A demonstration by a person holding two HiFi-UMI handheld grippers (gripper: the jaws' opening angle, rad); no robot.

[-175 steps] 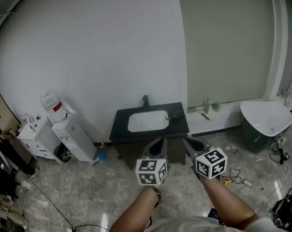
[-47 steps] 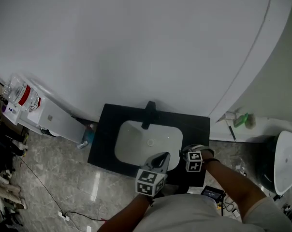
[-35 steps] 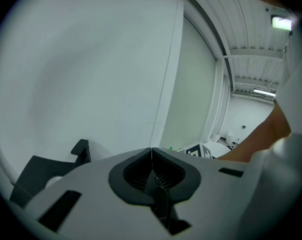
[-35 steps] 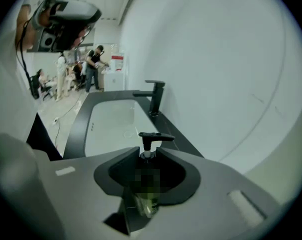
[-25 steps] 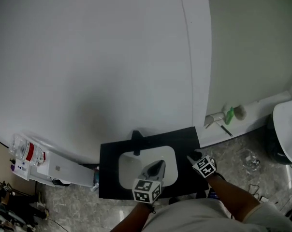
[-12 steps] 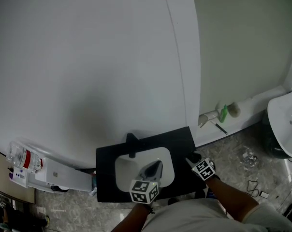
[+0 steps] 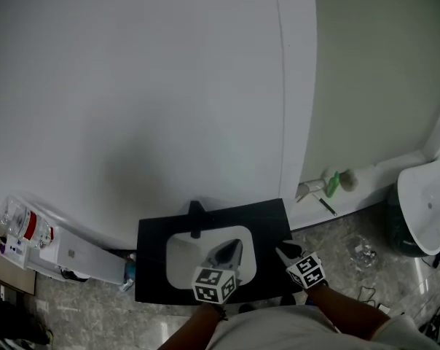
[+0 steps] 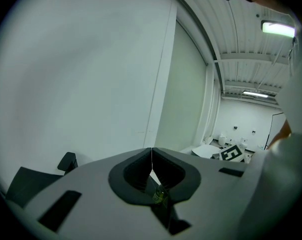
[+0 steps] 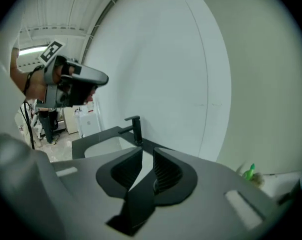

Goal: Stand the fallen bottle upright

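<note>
A wide white wall rises behind a black worktop with a white sunken basin and a black tap. The left gripper hangs over the basin, jaws pressed together. The right gripper is at the worktop's right edge; its jaws have just been closing, are slightly apart and have nothing between them. The small green bottle sits on a pale ledge, well apart from both grippers; whether it lies or stands cannot be told.

left claw, right claw: grey shells, black ribbed pads, black-white marker cubes; pale shirt.
</note>
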